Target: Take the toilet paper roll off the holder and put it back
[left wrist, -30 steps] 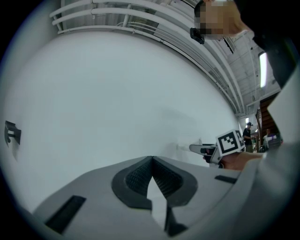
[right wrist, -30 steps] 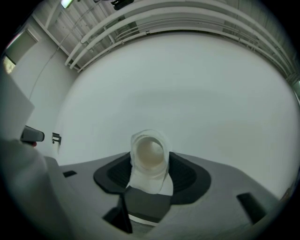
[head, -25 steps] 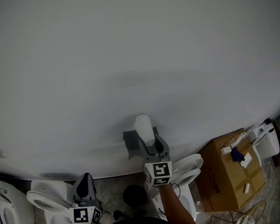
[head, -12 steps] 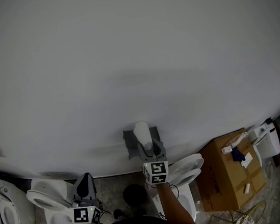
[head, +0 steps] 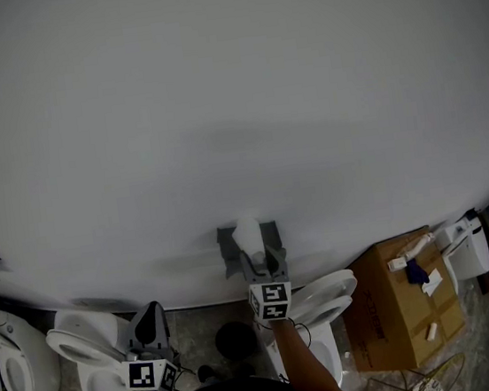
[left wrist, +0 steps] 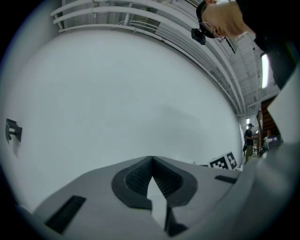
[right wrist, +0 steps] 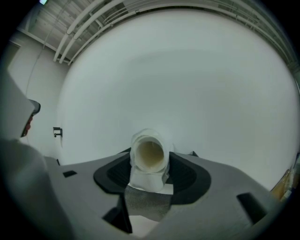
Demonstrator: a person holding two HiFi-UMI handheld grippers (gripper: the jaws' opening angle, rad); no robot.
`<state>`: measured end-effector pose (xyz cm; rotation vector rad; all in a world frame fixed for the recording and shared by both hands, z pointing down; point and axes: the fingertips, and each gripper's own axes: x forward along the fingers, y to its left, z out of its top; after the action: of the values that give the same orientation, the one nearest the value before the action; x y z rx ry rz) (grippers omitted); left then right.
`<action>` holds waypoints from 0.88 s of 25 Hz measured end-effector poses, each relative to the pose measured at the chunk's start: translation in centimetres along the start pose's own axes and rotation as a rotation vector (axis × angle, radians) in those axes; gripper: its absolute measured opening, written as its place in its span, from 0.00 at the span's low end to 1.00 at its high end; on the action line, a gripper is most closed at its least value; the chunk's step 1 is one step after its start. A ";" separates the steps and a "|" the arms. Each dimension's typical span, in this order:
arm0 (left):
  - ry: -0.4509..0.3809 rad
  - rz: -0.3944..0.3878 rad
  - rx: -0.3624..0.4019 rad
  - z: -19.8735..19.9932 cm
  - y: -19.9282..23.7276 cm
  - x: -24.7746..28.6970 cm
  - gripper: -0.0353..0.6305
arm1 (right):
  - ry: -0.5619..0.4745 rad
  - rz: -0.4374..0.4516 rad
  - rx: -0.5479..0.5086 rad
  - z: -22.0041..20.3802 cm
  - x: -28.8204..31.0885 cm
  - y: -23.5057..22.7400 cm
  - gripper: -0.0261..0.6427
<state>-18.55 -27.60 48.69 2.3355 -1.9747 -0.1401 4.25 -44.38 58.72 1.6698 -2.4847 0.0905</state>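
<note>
While your right gripper grasps the toilet paper roll near the white wall, your left gripper is clenched empty.

**GRIPPER AND ARM STATUS**

The grey, two-jaw left gripper sits low at the left of the head view and points level. Its black-and-white marker cube faces the camera. In the left gripper view the jaws meet at the tips, with nothing between them.

The grey, two-jaw right gripper is held higher, near the centre of the head view, and tilts slightly downward. The bare right forearm reaches up to it from the bottom edge. Its jaws stand partly apart and press on both sides of a white toilet paper roll, whose open core faces the camera.
</note>
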 end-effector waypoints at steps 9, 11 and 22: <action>-0.014 0.007 0.002 0.2 0.3 0.0 0.06 | -0.009 0.027 0.007 -0.2 0.2 0.4 0.39; -0.012 0.004 0.001 0.2 0.1 0.0 0.06 | -0.004 0.035 0.001 -0.2 0.2 0.5 0.39; -0.036 -0.015 -0.024 0.4 -0.3 0.0 0.06 | -0.016 0.058 -0.006 0.6 -0.6 1.2 0.58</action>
<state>-18.33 -27.58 48.27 2.3500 -1.9608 -0.2071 3.34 -43.51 58.04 1.6019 -2.5429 0.0761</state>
